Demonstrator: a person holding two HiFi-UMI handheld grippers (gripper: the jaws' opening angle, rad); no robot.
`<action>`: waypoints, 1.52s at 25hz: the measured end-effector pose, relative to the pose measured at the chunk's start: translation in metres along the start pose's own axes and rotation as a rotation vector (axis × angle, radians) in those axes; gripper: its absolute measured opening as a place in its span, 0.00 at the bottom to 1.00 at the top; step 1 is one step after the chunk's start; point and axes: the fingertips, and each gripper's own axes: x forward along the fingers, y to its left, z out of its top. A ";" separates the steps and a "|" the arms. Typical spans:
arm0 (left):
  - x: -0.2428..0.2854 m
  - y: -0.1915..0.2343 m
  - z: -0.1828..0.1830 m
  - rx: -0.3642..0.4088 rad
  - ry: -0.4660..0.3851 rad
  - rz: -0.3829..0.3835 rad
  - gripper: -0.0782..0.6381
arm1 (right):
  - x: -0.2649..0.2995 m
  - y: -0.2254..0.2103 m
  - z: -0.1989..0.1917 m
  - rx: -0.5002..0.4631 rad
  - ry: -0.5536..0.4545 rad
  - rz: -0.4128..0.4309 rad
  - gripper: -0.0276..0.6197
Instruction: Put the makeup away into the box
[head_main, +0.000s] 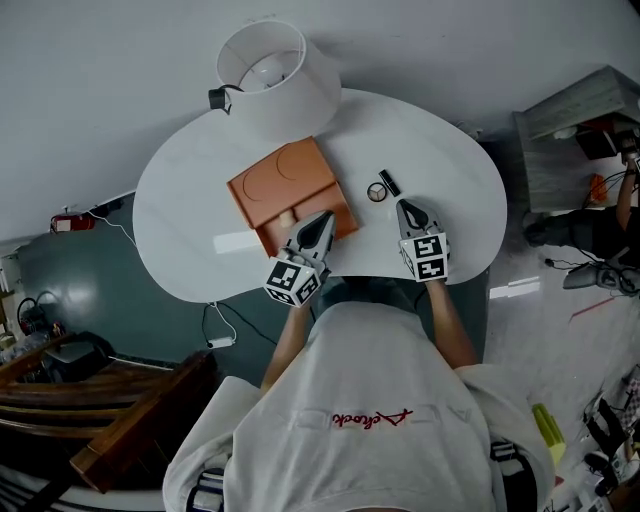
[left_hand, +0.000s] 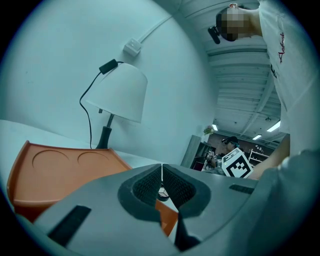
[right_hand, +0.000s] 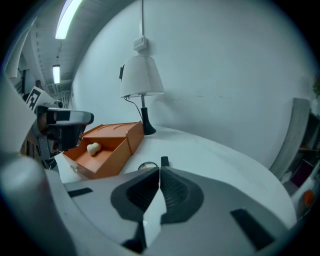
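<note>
Closest in: left tongs (head_main: 324, 218) pinched together, nothing clamped, hovering over the open drawer (right_hand: 110, 157) of the orange box (head_main: 280, 180). Right tongs (head_main: 404, 207) closed and empty too, tips just short of the round compact (head_main: 377, 192) and black tube (head_main: 389, 183) out on the bench (head_main: 190, 220). Looks like the pick-up step, with one pale lump (right_hand: 93, 147), maybe a sponge, already lying in the drawer. Next: spread the right tongs, straddle the compact, squeeze gently, carry over.
</note>
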 end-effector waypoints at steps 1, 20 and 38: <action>-0.001 0.001 0.000 -0.003 -0.001 0.006 0.13 | 0.006 -0.001 0.004 -0.005 0.000 0.004 0.08; -0.017 0.021 -0.002 -0.029 -0.005 0.069 0.13 | 0.061 -0.015 -0.012 -0.042 0.154 0.038 0.29; -0.025 0.022 0.007 -0.013 -0.027 0.077 0.13 | 0.056 -0.012 -0.004 -0.067 0.146 0.045 0.21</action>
